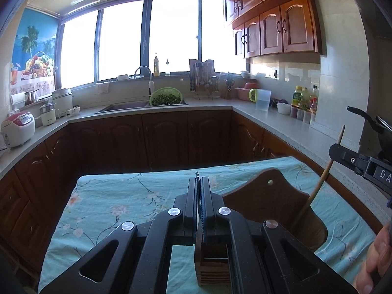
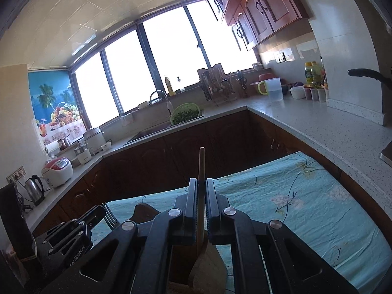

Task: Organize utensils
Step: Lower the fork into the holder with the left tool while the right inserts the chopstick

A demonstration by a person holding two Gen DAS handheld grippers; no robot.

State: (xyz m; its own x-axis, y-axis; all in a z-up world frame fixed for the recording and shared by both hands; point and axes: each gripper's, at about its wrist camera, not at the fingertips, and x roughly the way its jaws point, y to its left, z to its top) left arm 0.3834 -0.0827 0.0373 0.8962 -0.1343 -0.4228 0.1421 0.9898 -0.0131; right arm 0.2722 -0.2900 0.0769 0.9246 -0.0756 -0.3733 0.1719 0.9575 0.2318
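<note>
Currently logged: my right gripper [image 2: 201, 183] clamped the wooden spatula [image 2: 207, 264] over the wooden holder [image 1: 276, 203]; left gripper [image 1: 198, 183] pinched a fork [image 2: 109, 214]; a tilted handle risked missing the slot.

Both wrist fisheyes sit low, just above the cloth-covered tabletop [image 1: 117, 196], looking forward along their jaws toward the window [image 1: 171, 36] and sink [image 1: 122, 107]. Left view level; right view rolled, horizon tilted. Shared: window, sink, right counter [image 2: 318, 122], cabinets, tabletop. Each view catches the other gripper at its edge.
</note>
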